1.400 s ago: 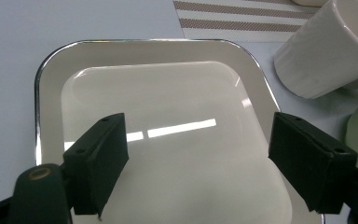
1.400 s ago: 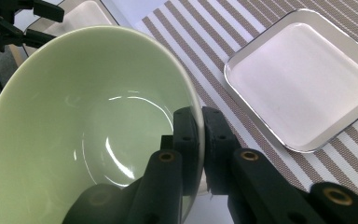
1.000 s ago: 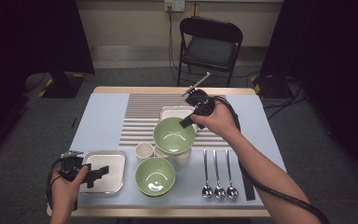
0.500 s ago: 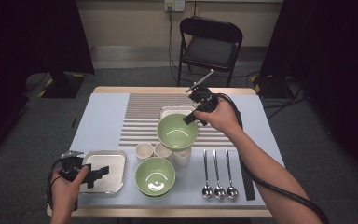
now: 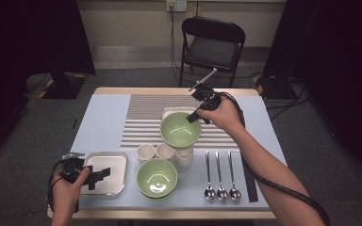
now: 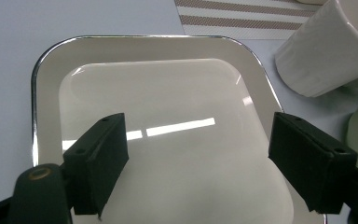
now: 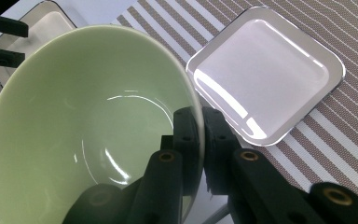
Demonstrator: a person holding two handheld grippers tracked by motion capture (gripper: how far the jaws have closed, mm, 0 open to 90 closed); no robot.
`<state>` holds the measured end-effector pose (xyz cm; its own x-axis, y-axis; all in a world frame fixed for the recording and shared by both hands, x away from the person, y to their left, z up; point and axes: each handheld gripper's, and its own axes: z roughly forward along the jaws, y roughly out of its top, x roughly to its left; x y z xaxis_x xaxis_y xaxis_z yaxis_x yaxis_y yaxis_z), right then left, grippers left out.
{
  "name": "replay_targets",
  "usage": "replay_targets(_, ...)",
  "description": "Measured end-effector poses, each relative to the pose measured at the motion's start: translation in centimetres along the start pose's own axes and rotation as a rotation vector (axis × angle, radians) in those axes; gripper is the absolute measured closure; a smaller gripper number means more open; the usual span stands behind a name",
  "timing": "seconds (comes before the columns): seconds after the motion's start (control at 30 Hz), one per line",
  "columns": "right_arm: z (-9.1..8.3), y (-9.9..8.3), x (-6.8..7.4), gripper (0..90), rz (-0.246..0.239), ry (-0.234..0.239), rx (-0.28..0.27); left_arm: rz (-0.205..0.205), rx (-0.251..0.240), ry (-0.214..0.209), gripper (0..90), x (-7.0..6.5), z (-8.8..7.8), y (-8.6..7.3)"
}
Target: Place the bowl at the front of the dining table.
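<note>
My right gripper (image 5: 194,116) (image 7: 200,140) is shut on the rim of a pale green bowl (image 5: 179,130) (image 7: 84,126), one jaw inside it and one outside. The bowl hangs above the striped mat, over the near edge of a square white plate (image 5: 172,111) (image 7: 265,70). A second green bowl (image 5: 157,177) rests near the table's front edge. My left gripper (image 5: 100,175) (image 6: 196,161) stands open over a square white plate (image 5: 104,162) (image 6: 168,140) at the front left, with nothing between its jaws.
Three white cups (image 5: 165,151) (image 6: 335,46) stand in a row between the two bowls. Three spoons (image 5: 221,176) lie side by side at the front right, with a dark strip (image 5: 248,178) beside them. A folding chair (image 5: 210,47) stands beyond the table.
The right gripper has carried the green bowl a little farther back and higher, over the rear square plate. The left gripper has stayed where it was.
</note>
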<state>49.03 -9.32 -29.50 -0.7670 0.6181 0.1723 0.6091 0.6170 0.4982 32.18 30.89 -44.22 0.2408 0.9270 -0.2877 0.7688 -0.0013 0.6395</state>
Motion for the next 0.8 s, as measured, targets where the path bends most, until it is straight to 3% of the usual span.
replay_targets(0.8, 0.2, 0.5, -1.5, 85.6, 0.031, -0.019, 0.008, -0.001, -0.001, -0.003, 19.4, 0.0, 0.0, 0.0)
